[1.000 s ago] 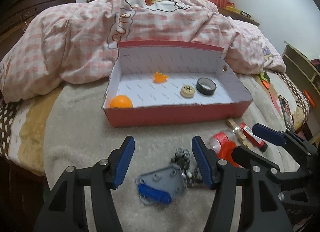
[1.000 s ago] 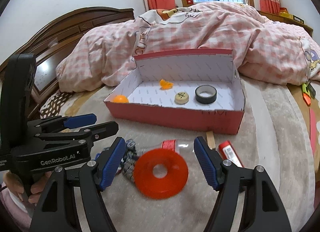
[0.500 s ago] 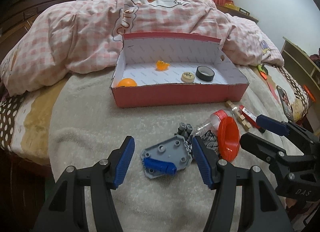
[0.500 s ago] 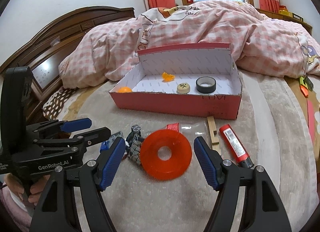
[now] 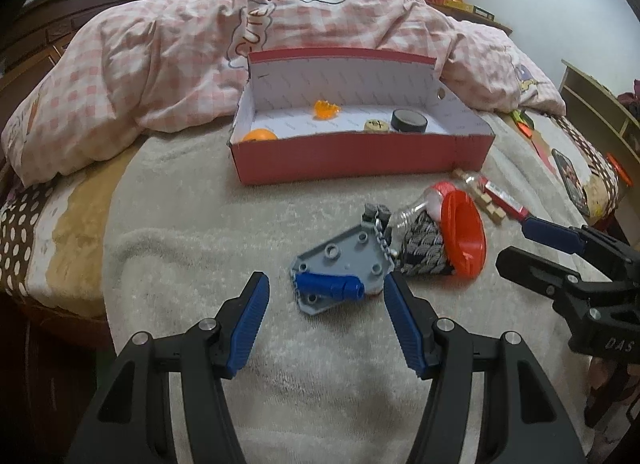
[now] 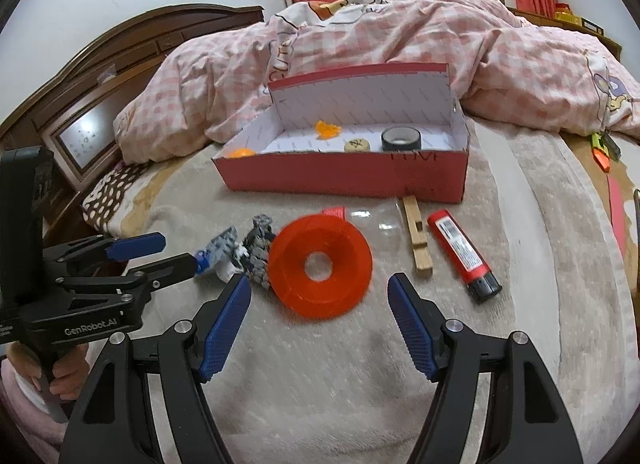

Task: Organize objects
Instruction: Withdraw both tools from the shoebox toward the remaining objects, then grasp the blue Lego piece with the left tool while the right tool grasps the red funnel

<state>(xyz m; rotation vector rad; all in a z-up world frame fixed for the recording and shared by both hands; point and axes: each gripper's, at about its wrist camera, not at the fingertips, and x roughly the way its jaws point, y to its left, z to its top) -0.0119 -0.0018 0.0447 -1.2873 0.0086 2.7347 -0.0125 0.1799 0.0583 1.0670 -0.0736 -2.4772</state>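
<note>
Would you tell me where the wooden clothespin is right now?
In the right wrist view the wooden clothespin lies on the blanket, just before the red box, between the orange funnel and the red tube.

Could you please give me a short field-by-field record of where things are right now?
box: open, on the bed
in box: orange ball, tape roll, wooden disc
outside box: red funnel, grey plate, clothespin, red tube
left hand-held gripper: open, by the grey plate
right hand-held gripper: open, by the funnel

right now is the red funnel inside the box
No, the funnel lies on the blanket in front of the box, between the open jaws of the right tool.
</note>
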